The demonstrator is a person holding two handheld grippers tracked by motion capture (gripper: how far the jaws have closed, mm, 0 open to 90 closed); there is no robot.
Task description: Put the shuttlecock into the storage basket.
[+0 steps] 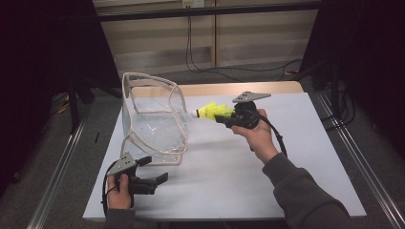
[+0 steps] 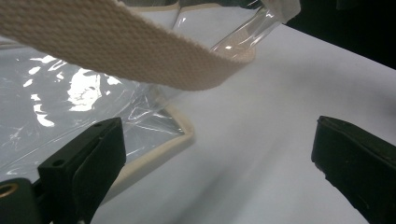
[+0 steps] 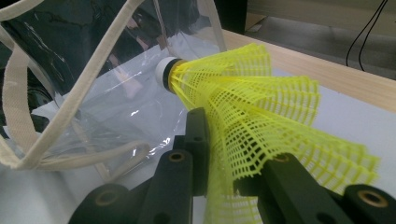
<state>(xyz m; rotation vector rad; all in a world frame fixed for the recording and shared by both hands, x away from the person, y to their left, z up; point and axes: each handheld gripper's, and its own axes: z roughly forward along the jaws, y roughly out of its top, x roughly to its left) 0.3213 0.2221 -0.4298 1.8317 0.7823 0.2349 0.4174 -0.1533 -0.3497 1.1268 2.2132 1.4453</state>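
Between the jaws of the right gripper (image 1: 228, 118): yellow shuttlecock (image 1: 213, 112), pinched by its mesh skirt, white cork tip pointing away from the claw toward the clear bag (image 1: 154, 125). Tip just short of the bag's open, cream-trimmed mouth, held off the white table (image 1: 305, 157). Left gripper (image 1: 154, 170) low beside the bag's near corner, jaws spread wide, nothing between; bag strap (image 2: 116, 44) hanging just ahead.

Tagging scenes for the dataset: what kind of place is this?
Likely a lab recording bench, not a home: a white-topped table ringed by metal rails, black curtains at both sides, loose cables on the floor, and hand-held grippers working a shuttlecock and a clear bag.
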